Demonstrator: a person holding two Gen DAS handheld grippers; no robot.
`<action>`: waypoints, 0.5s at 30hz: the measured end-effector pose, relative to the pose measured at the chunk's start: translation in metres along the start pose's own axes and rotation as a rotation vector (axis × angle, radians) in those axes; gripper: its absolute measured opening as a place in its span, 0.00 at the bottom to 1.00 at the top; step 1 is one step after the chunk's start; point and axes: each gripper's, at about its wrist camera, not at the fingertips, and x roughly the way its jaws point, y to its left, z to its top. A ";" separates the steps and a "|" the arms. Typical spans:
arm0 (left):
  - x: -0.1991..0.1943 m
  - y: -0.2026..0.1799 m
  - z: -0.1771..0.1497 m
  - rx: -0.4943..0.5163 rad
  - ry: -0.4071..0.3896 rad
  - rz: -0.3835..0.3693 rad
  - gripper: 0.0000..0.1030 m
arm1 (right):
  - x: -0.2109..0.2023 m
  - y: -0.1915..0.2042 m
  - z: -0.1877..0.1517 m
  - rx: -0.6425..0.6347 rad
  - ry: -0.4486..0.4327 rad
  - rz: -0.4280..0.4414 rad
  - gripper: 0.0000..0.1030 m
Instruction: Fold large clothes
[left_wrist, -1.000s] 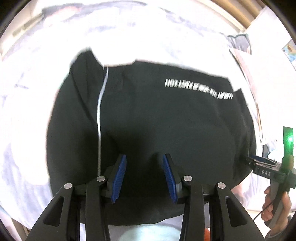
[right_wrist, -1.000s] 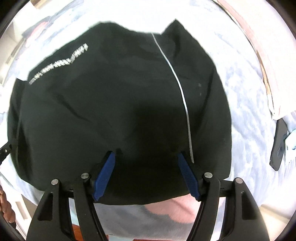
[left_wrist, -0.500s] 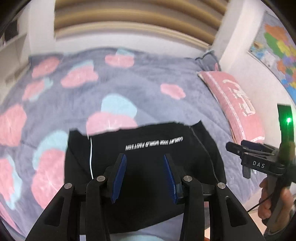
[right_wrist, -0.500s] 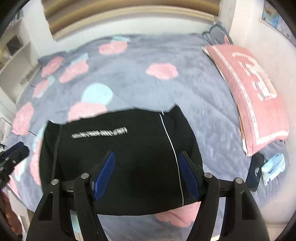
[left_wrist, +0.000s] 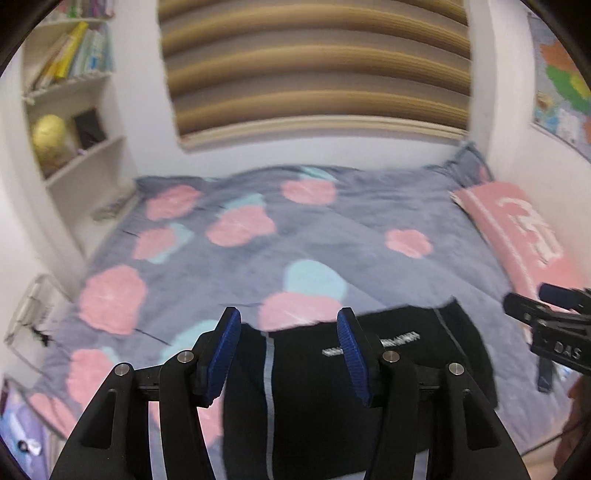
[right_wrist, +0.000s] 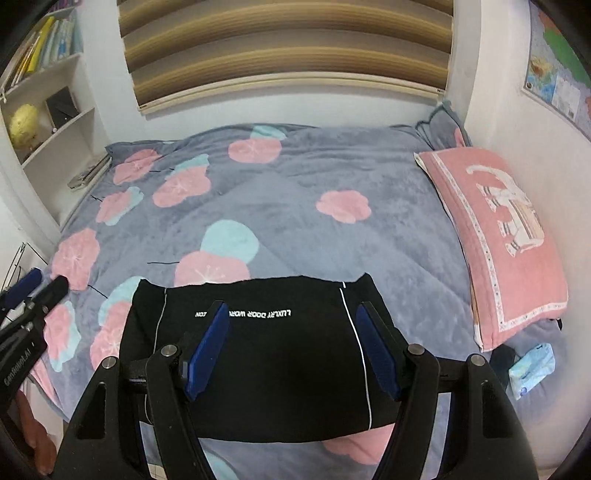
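A black garment (right_wrist: 280, 354) with white side stripes and a line of white lettering lies folded into a flat rectangle at the near edge of the bed; it also shows in the left wrist view as the same black garment (left_wrist: 317, 387). My left gripper (left_wrist: 288, 350) hangs well above it, its jaws opening with nothing between the blue pads. My right gripper (right_wrist: 291, 347) also hovers high over the garment, open and empty. Each gripper shows at the edge of the other's view: the right gripper (left_wrist: 550, 332), the left gripper (right_wrist: 29, 295).
The bed carries a grey blanket (right_wrist: 295, 177) with pink and teal flowers. A pink pillow (right_wrist: 495, 229) lies along the right side, with a dark phone (right_wrist: 502, 358) and a blue tissue pack (right_wrist: 532, 369) below it. Bookshelves (right_wrist: 48, 96) stand at the left, a striped blind (right_wrist: 288, 48) behind.
Both grippers have risen away from the garment and tilted up, so the whole bed and wall now show. The left jaws stand wider than before. The garment stays flat on the bed.
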 end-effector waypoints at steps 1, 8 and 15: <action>-0.001 0.001 0.001 0.003 -0.002 0.016 0.54 | 0.001 0.002 0.000 -0.004 0.006 0.006 0.71; 0.001 0.016 -0.004 -0.027 0.041 0.034 0.54 | 0.012 0.014 -0.003 -0.016 0.048 0.015 0.71; 0.008 0.016 -0.010 -0.034 0.063 0.043 0.54 | 0.022 0.017 -0.009 -0.018 0.083 0.012 0.71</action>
